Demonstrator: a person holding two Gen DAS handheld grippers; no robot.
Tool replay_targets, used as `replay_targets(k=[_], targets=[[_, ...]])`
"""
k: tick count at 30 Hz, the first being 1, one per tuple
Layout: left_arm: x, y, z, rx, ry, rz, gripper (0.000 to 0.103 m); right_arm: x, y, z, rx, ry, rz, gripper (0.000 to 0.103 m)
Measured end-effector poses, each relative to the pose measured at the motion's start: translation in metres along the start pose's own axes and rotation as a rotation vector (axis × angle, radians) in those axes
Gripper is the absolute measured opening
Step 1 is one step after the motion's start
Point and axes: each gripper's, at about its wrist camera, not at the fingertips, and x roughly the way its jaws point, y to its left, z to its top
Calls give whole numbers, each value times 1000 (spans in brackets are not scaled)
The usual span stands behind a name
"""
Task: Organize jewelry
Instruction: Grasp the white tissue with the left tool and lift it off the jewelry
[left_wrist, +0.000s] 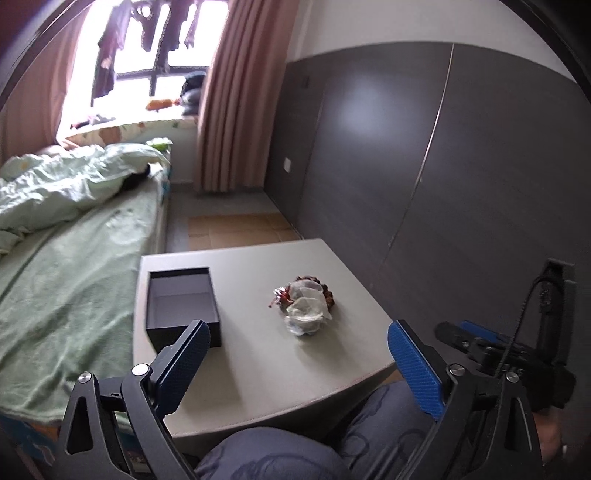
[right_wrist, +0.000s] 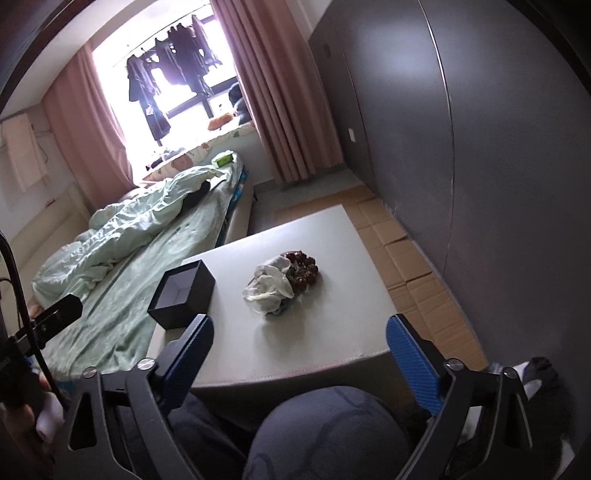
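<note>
Home bedroom, unmade bed (left_wrist: 74, 221), pink curtains (right_wrist: 280, 92), laundry by window (right_wrist: 166, 70)

Each claw (left_wrist: 299, 354) (right_wrist: 300, 350) has 2 blue textured pads, black frame, silver screws.

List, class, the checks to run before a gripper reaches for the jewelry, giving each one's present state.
1. Left gripper open and holding nothing: ok.
2. Right gripper open and holding nothing: ok.
3. Box open, upright, nothing seen inside: ok.
4. Jewelry on the table, apart from the box: ok.
5. Jewelry free to grasp: not ok, a clear bag lies partly over it.
6. Number of pieces in the pile: cannot tell.
</note>
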Motion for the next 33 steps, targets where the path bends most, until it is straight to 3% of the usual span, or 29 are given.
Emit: replay_targets(k=[4, 8, 16, 23, 27, 31, 33], targets=[[33, 1, 11, 4, 80, -41, 95, 31, -13, 1, 49, 46, 27, 80], [70, 2, 16, 6, 168, -58, 86, 57, -23, 0, 82, 76, 56, 76], [145, 11, 27, -7, 324, -95, 85, 107, -44, 14, 173, 129, 111, 69], [197, 14, 30, 3, 424, -78, 85, 137, -53, 29, 227, 147, 138, 67], [216, 16, 22, -9, 441, -35, 84, 151, -58, 33, 274, 163, 173, 66], [234, 21, 8, -48, 518, -44, 66, 161, -59, 31, 303, 189, 207, 66], [236, 26, 7, -65, 531, -36, 44, 164, -58, 31, 308, 198, 220, 66]])
